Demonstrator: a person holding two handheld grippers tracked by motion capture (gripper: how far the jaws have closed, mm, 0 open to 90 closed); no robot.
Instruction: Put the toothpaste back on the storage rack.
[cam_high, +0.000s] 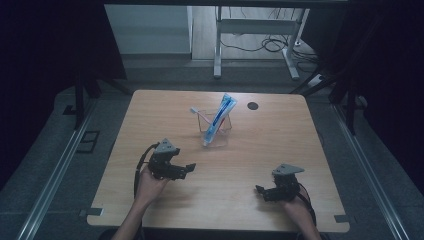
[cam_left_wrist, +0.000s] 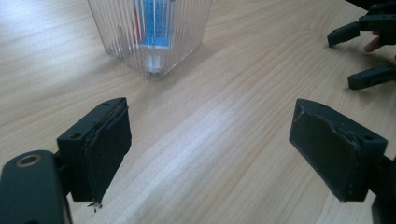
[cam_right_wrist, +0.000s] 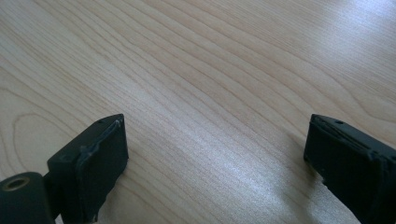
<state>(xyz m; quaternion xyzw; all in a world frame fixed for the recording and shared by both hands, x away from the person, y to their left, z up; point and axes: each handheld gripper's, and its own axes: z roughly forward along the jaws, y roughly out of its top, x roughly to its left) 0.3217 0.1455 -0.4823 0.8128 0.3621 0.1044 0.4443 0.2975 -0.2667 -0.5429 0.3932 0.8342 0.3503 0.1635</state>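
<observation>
A clear ribbed plastic cup stands near the middle of the wooden table. It holds a blue toothpaste tube leaning right and a toothbrush with its head to the upper left. My left gripper hovers open at front left, jaws pointing right, short of the cup; nothing is between its jaws. At the front right my right gripper is open and empty over bare wood. It also appears far off at the top right as the right gripper.
A small black round mark lies at the table's back right. Beyond the table are a metal desk frame and floor cables. Rails run along both sides of the table.
</observation>
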